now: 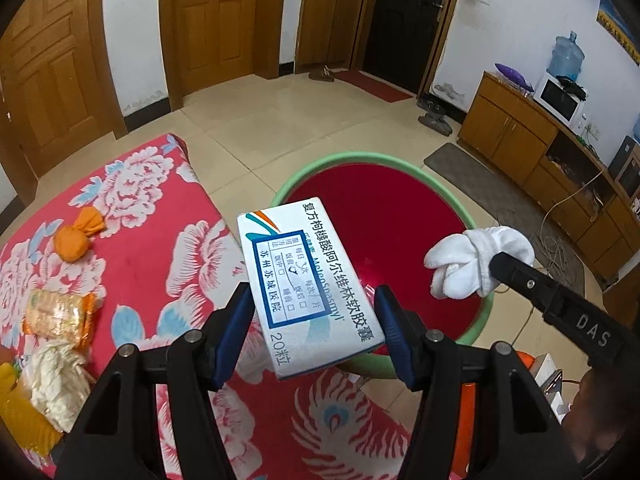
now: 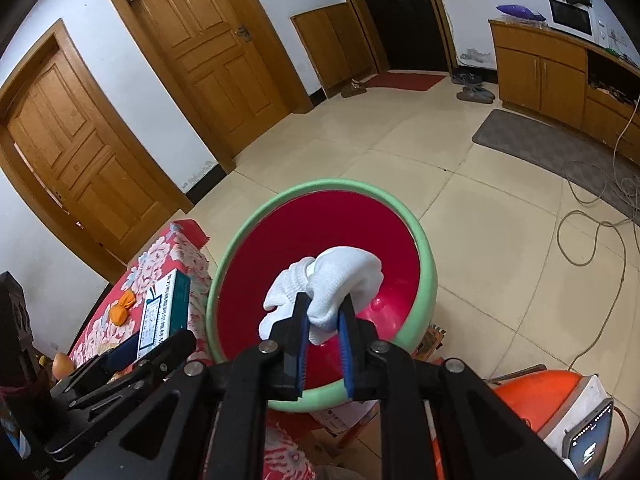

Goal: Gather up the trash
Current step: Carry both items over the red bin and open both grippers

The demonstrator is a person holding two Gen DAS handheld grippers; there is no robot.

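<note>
Two hand-held black grippers carry trash above a round basin with a pale green rim and glossy red inside (image 1: 482, 322) (image 2: 426, 276), which stands on the beige tiled floor (image 1: 320, 120) (image 2: 480, 220) just beside a surface covered in a red cloth with white and blue flowers (image 1: 160, 264) (image 2: 160, 252).

The left gripper (image 1: 314, 330), its blue-padded fingers (image 1: 236, 332) closed on the sides of a white cardboard medicine box printed with blue Chinese text (image 1: 310, 284) (image 2: 162, 312), holds the box tilted, half over the cloth's edge and half over the basin's near rim.

The right gripper (image 2: 323, 320) (image 1: 504, 268) has its fingers (image 2: 301, 320) clamped on a bundled white knitted glove (image 2: 332, 288) (image 1: 472, 260), which hangs over the basin's red interior, clear of its floor.

On the floral cloth, well to the left of the box, lie a twisted orange wrapper (image 1: 76, 236) (image 2: 122, 306), a crinkled orange-and-yellow snack packet (image 1: 60, 312), a crumpled cream paper wad (image 1: 56, 380) and a piece of yellow mesh material (image 1: 22, 416) at the frame's edge.

Behind, wooden doors line the white wall; a white microwave (image 1: 560, 100) (image 2: 570, 16) sits on a wooden cabinet.
</note>
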